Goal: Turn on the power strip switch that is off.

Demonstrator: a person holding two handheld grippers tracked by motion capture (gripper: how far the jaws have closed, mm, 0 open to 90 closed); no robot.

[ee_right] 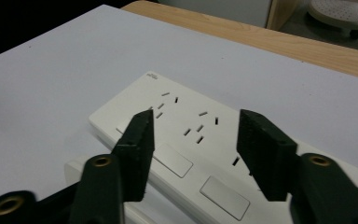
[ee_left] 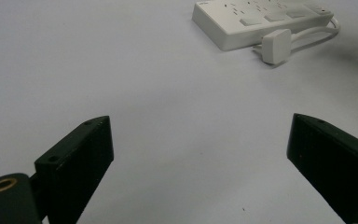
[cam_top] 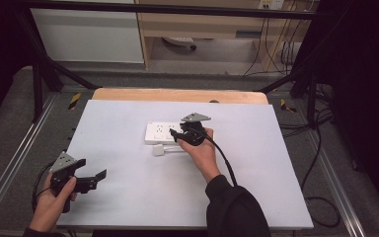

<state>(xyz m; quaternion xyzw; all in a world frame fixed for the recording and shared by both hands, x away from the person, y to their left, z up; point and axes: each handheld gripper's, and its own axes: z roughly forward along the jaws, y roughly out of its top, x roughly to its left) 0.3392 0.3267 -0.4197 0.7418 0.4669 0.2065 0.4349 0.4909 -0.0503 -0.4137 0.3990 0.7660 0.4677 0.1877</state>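
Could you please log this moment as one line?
left gripper: open, idle near table edge | right gripper: open, over power strip | plug: lying beside strip

A table (cam_top: pixel 128 197) is seen covered by a pale grey-white sheet (cam_top: pixel 256 187), with a strip of bare light wood (cam_top: pixel 177 95) left uncovered along the far edge. A white power strip (cam_top: pixel 162 132) is laid flat on the sheet a little beyond its middle, socket face up (several groups of slots and flat rectangular switches are shown on top). Just beside its near edge a white plug (cam_top: pixel 159 151) is laid on the sheet, with its white cord (ee_left: pixel 314 36) curved back toward the strip's end. A few tiny dark specks are scattered over the sheet.
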